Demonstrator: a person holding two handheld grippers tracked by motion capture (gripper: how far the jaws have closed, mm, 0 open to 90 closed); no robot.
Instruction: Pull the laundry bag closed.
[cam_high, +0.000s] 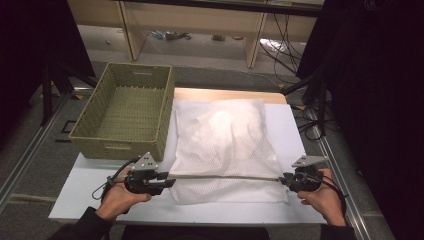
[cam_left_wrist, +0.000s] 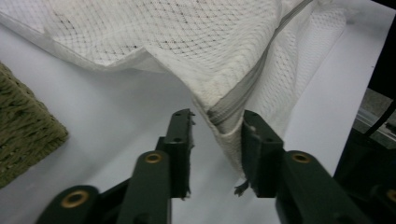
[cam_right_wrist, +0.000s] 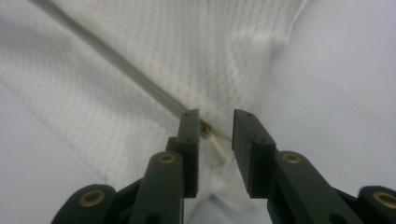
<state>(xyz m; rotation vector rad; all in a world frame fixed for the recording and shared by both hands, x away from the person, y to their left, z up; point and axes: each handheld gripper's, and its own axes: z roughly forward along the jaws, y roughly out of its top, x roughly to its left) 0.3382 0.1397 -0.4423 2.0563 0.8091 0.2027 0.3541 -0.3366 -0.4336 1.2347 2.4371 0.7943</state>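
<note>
left tool (cam_left_wrist: 217, 121) jaws apart astride mesh bag (cam_high: 222, 145) zipper end | right tool (cam_right_wrist: 215, 120) apart at zipper pull (cam_right_wrist: 205, 128)

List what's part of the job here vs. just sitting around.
In play: white mesh zippered laundry bag; its grey zipper; left gripper, open around the zipper end; right gripper, open at the zipper pull.

Idle: empty olive woven basket; cables under the far shelving.

One mesh bag (cam_high: 225, 150) with one zip (cam_high: 225, 176); one wicker basket (cam_high: 117, 142) at ten o'clock; two grippers, left (cam_high: 167, 180) and right (cam_high: 284, 180); one table (cam_high: 80, 192).
</note>
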